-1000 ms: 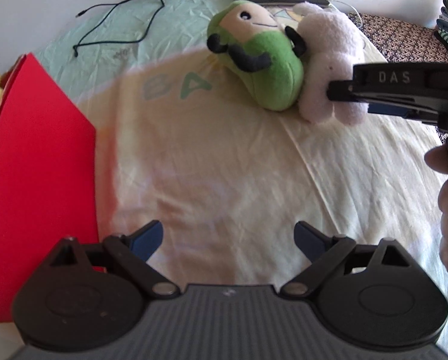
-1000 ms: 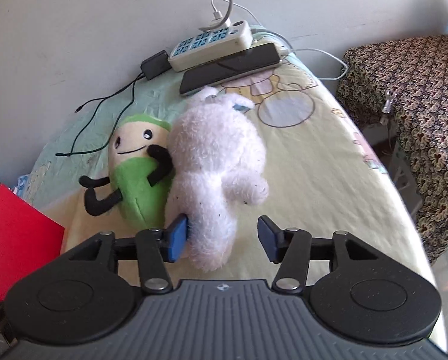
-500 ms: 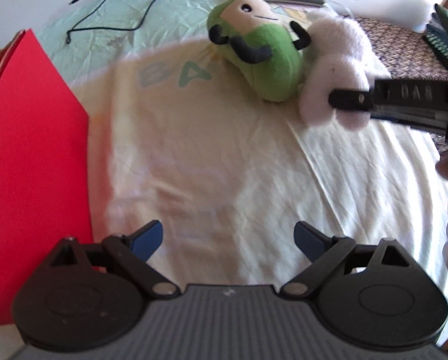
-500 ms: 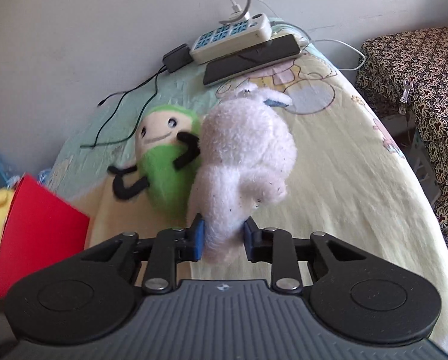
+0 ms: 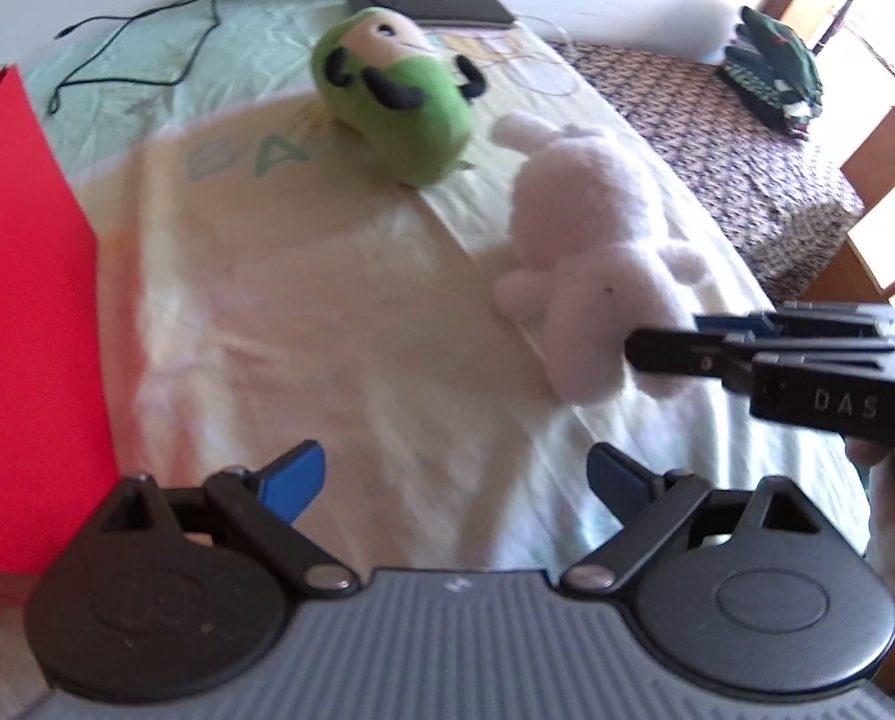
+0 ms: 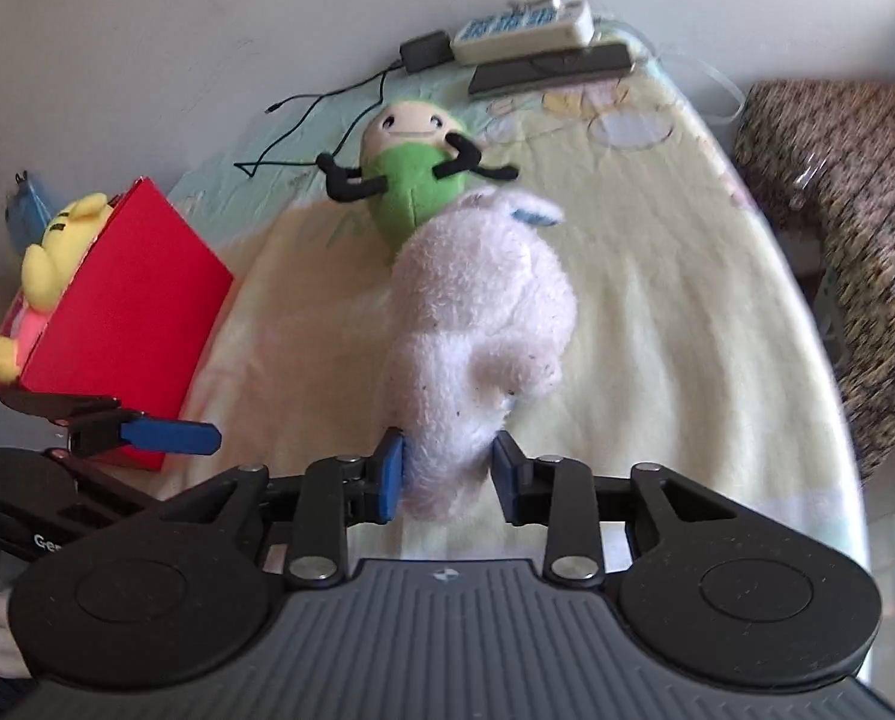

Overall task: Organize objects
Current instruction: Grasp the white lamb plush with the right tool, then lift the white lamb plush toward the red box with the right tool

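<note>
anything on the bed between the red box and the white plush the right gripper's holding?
Nothing: bare pale yellow bedsheet spans from the red box to the white plush toy in the left wrist view. The green plush toy lies farther back.

You are over a bed with a pale yellow sheet (image 6: 675, 276) that has cartoon pictures on it. A plain white wall (image 6: 147, 30) stands behind it. Beside the bed is a seat with a dark flowery cover (image 5: 717, 138). Bright light falls on the sheet.
</note>
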The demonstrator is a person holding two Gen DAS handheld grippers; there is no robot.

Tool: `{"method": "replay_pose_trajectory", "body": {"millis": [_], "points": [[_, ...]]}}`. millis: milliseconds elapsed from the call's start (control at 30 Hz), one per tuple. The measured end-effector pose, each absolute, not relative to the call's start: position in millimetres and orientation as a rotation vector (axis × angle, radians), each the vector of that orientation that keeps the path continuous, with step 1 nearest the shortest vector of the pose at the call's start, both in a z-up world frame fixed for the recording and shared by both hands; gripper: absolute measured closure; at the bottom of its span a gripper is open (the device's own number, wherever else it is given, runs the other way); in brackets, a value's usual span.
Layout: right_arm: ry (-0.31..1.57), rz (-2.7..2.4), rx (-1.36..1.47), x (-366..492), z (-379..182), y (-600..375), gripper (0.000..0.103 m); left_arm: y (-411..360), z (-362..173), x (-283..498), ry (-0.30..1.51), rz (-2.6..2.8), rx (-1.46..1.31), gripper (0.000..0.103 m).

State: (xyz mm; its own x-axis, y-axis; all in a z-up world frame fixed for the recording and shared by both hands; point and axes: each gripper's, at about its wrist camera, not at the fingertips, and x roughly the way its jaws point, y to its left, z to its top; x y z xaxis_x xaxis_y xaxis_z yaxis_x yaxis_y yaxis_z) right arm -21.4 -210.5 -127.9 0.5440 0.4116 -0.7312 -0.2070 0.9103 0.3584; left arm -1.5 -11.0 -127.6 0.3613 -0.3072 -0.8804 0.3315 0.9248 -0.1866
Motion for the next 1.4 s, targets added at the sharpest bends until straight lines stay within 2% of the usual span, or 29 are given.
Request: {"method": "replay_pose_trajectory", "body": {"millis": [100, 267, 533, 600, 967, 1167, 1400], "points": [[0.906, 0.384, 0.3, -20, -121, -223, 0.055, -18, -123, -4, 1.115, -0.421, 0.036, 0.009], [0.873, 0.296, 0.469, -7, -121, -249, 0.052, -26, -120, -4, 1.086, -0.424, 0.059, 0.009], [0.915, 0.224, 0.733, 12, -145, -264, 0.059, -29, -117, -15, 1.068, -0.415, 0.073, 0.009], [0.923, 0.256, 0.754, 15, -145, -256, 0.066, -28, -116, -17, 1.062, -0.413, 0.073, 0.009], [0.926, 0.439, 0.546, 27, -122, -178, 0.069, -9, -107, -16, 1.02, -0.389, 0.058, 0.009], [0.868, 0.477, 0.41, 38, -107, -144, 0.069, 8, -102, -7, 1.003, -0.359, 0.04, 0.009], [0.837, 0.444, 0.505, 37, -103, -168, 0.068, 18, -101, 14, 0.995, -0.334, 0.014, 0.009]]}}
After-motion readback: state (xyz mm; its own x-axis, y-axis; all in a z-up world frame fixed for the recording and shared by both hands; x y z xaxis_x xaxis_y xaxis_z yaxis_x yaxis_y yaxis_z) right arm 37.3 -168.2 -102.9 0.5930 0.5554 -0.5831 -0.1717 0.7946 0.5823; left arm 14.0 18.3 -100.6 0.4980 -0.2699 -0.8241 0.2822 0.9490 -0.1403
